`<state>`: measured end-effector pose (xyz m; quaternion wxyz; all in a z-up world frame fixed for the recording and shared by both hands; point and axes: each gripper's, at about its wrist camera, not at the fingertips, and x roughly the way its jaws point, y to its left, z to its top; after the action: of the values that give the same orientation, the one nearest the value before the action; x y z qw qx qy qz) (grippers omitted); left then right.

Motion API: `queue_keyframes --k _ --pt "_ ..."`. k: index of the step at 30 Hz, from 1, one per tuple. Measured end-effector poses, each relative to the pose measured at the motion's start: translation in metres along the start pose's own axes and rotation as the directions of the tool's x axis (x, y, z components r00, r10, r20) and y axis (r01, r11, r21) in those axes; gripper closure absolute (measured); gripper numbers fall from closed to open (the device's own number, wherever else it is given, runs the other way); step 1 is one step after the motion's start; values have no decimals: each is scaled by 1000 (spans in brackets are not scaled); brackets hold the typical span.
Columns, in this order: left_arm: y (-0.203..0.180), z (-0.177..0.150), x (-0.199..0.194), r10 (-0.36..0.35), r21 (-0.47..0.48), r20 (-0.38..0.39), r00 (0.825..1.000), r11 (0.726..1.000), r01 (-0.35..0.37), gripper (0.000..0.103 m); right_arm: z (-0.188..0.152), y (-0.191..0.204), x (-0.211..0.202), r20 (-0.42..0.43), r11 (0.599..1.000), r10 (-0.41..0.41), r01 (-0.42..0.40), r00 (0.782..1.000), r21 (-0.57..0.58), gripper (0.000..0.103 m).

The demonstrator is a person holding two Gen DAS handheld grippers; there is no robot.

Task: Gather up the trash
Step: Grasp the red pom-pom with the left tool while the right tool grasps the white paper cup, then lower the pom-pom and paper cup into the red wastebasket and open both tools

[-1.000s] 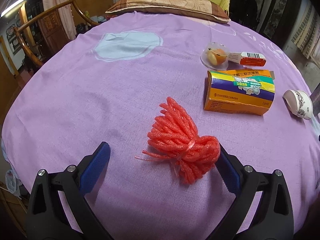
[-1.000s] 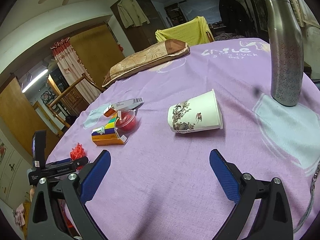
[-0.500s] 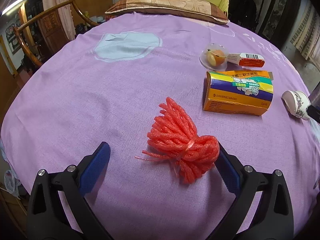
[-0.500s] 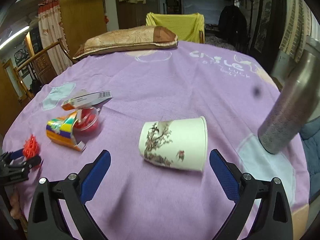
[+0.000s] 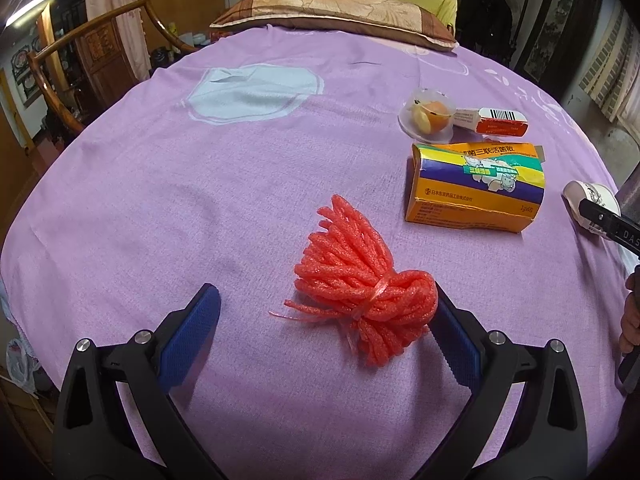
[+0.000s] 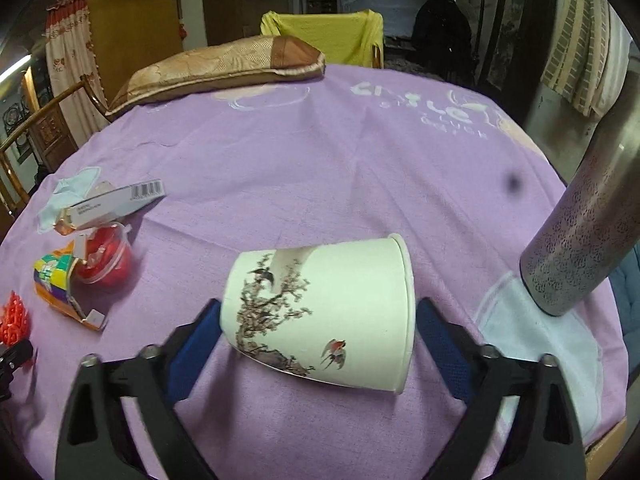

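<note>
A red foam net bundle lies on the purple cloth between the fingers of my left gripper, which stands open; the bundle rests against the right finger and well clear of the left one. A white paper cup with a bird-and-blossom print lies on its side, rim to the right. My right gripper straddles it end to end and its jaws are closing, the blue pads close to the cup's base and rim without squeezing it. The cup also shows at the right edge of the left wrist view.
An orange and yellow carton, a clear plastic tub and a small white-orange box lie behind the bundle. A tall metal flask stands right of the cup. A pillow lies at the far edge, a wooden chair beyond the left edge.
My right gripper swung toward the paper cup and came down around it, and its jaws narrowed. The left gripper and the red bundle stayed put.
</note>
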<state>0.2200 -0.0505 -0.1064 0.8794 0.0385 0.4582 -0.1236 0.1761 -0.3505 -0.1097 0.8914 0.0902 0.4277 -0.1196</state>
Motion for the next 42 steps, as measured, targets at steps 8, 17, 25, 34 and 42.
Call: queue_keyframes --k 8,17,25,34,42 --pt "0 0 0 1 4 -1 1000 1000 -1 7 0 -3 -26 84 998 56 -59 995 24 22" --pt "6 2 -3 -21 -37 13 1000 999 22 7 -1 3 -30 78 998 66 -66 995 1 22" --pt "10 13 -5 -140 -78 21 990 987 142 46 2 0 -36 89 995 96 -98 991 14 22" --pt "15 9 -42 -149 -70 108 983 985 157 50 0 -6 -52 133 989 144 -149 981 28 23" --pt "40 -2 -89 -97 -84 182 979 990 114 50 -14 -1 -85 207 967 237 -252 949 48 23"
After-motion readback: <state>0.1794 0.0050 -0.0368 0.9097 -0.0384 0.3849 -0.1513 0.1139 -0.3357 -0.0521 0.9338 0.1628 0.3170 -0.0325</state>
